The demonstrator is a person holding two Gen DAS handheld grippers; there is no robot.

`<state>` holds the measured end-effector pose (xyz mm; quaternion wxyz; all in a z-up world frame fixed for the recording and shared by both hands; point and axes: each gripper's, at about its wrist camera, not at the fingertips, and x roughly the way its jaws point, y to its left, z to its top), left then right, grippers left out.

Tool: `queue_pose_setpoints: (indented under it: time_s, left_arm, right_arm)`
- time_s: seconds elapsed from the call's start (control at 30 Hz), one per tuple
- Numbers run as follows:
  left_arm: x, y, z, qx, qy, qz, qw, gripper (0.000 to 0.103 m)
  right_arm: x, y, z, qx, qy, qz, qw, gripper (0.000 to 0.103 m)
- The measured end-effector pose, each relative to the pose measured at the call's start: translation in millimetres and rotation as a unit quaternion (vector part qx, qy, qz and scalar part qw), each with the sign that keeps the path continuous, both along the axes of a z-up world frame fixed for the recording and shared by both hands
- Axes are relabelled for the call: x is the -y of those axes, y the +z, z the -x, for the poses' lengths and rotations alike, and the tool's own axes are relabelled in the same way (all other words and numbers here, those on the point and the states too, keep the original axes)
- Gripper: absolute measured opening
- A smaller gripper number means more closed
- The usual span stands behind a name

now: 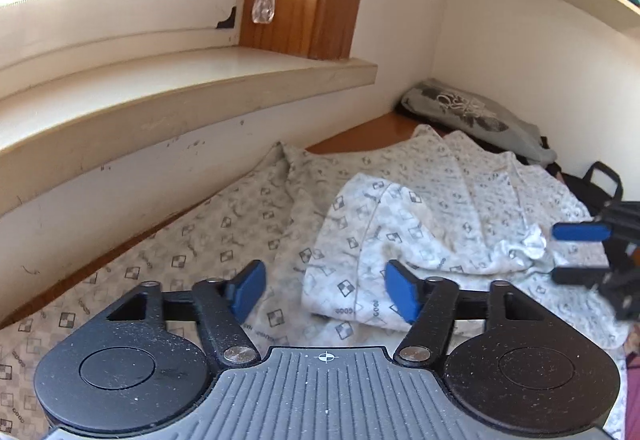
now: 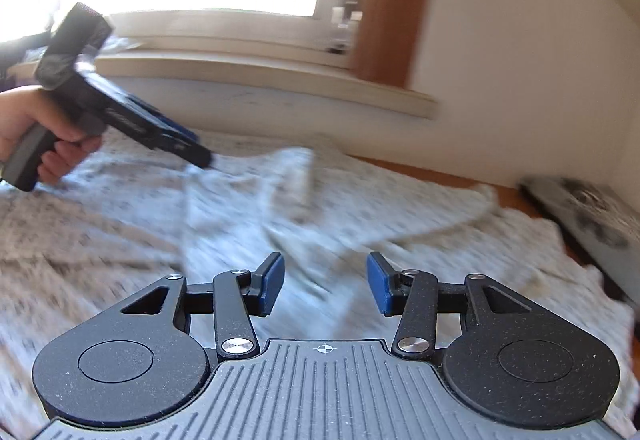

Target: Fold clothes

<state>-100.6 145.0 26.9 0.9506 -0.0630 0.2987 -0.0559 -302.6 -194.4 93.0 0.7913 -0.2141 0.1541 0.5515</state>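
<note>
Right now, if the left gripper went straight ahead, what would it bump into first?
Probably the patterned white garment: the open left gripper points at its folded-over flap, with nothing in between. Depth is hard to judge.

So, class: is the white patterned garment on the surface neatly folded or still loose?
Still loose. The white patterned garment lies mostly spread, one part flopped over itself in a rumpled mound; both grippers are open, holding nothing.

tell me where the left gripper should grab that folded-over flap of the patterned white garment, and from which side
Probably the flap's rounded near edge, where it lies doubled on the patterned white garment. That edge sits raised and loose just ahead of the open left gripper, so come straight forward and low, one finger sliding under the fold. The right gripper is by its far corner.
</note>
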Motion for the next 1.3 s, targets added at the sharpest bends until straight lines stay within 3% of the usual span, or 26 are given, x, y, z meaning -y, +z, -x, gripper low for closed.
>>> queue_pose_setpoints:
  time_s: [0.07,0.27,0.37,0.47,0.5,0.6,0.7,0.77,0.9,1.1,1.23,1.3]
  left_arm:
    - [-2.9,-1.7,-0.1,-0.001,-0.004,0.006,1.0,0.036]
    - [-7.0,-2.9,0.5,-0.002,0.001,0.011,0.9999,0.033]
    - [-12.9,1.9,2.8,0.003,0.016,0.018,0.9997,0.039]
    - [-23.8,6.6,5.8,0.008,0.03,0.037,0.9988,0.043]
    - [-27.6,8.5,7.2,0.013,0.035,0.042,0.9984,0.043]
    - [-37.6,15.5,10.4,0.025,0.047,0.055,0.9971,0.043]
    - [-45.3,23.4,14.8,0.038,0.046,0.075,0.9954,0.048]
    - [-46.2,26.5,14.3,0.04,0.038,0.076,0.9956,0.064]
    - [-41.0,24.6,11.9,0.035,0.024,0.061,0.9972,0.064]
    - [-28.9,12.2,-0.5,0.008,-0.009,0.038,0.9992,0.066]
    - [-8.7,14.3,-20.2,-0.003,-0.047,-0.023,0.9986,0.07]
    - [-1.7,10.1,-30.0,-0.022,-0.074,-0.028,0.9966,0.071]
  right_arm:
    - [-21.6,0.8,12.3,-0.003,0.023,0.007,1.0,0.046]
    - [-82.2,-2.0,45.9,0.013,0.073,0.038,0.997,0.046]
    - [-95.1,-4.0,44.3,0.005,0.07,0.04,0.997,0.045]
    - [-108.1,-6.1,42.7,-0.004,0.068,0.043,0.997,0.027]
    - [-112.4,-6.7,42.2,-0.007,0.067,0.044,0.997,0.011]
    - [-121.9,-6.4,42.1,-0.018,0.068,0.039,0.997,0.002]
    - [-106.3,10.9,55.7,-0.05,0.105,-0.014,0.993,0.002]
    - [-105.1,14.3,73.9,-0.051,0.144,-0.019,0.988,0.002]
    - [-108.7,-5.0,89.5,-0.047,0.15,0.017,0.987,0.003]
    - [-111.2,-16.8,95.0,-0.03,0.151,0.031,0.988,0.004]
    - [-114.7,-19.2,99.0,-0.014,0.148,0.041,0.988,0.005]
    - [-114.8,-20.0,100.1,-0.009,0.147,0.041,0.988,0.005]
